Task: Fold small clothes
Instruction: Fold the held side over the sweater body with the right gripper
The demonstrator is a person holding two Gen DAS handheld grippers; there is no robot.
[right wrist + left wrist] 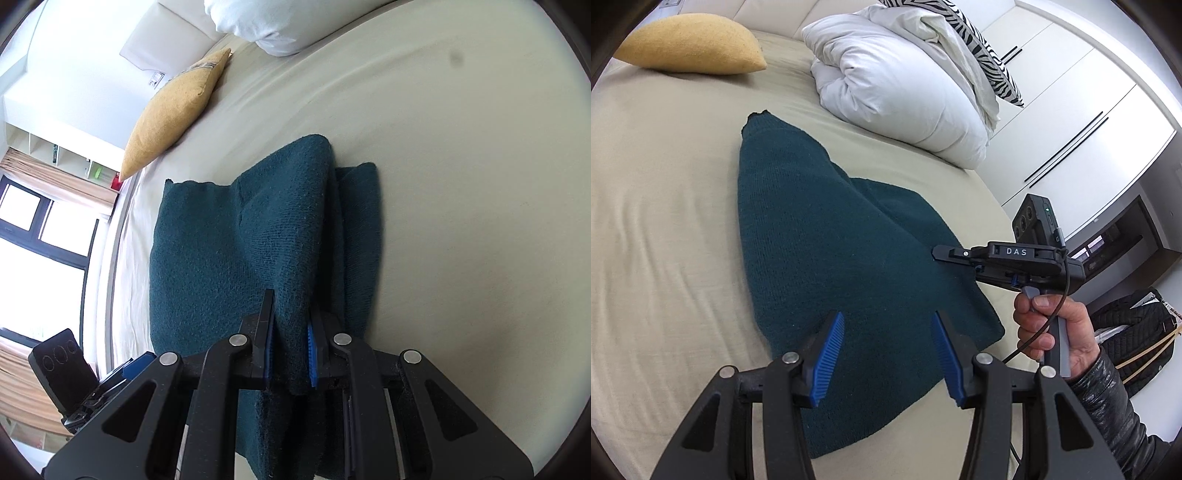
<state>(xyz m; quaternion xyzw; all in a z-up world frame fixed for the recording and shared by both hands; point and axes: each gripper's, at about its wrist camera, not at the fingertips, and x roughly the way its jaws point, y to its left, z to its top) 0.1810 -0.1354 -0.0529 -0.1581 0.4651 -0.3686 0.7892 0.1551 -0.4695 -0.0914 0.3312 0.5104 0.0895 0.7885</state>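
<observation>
Far left of the bed, a mustard cushion [690, 46] is lying on the beige sheet [665, 221], well apart from the work. Moving right, the dark teal knitted garment [820, 236] is lying on the sheet in mid-bed, narrow at its far end and widening toward the bed edge; it is looking like a small sweater, though no neckline is showing. The left gripper [886, 354] is hovering over the garment's near hem with its blue-padded fingers spread wide and gripping nothing. Right of it, the right gripper [290, 350] is being held by the person's bare right hand [1056, 328] at the bed edge, turned on its side; from the right wrist view its fingers are closing narrow on a raised ridge of the teal knit, with cloth bunching between the pads. In that same view a second band of fabric is sitting beside the main panel, so one lengthwise fold is appearing to be already in. Judgement: task is partway, with the sides apparently brought in, the pinched edge being lifted, and the crosswise fold and final flattening not yet done. Far right and beyond, a rolled white duvet [897, 81] and a zebra-print pillow [982, 40] are resting near the head of the bed, apart from the garment.
</observation>
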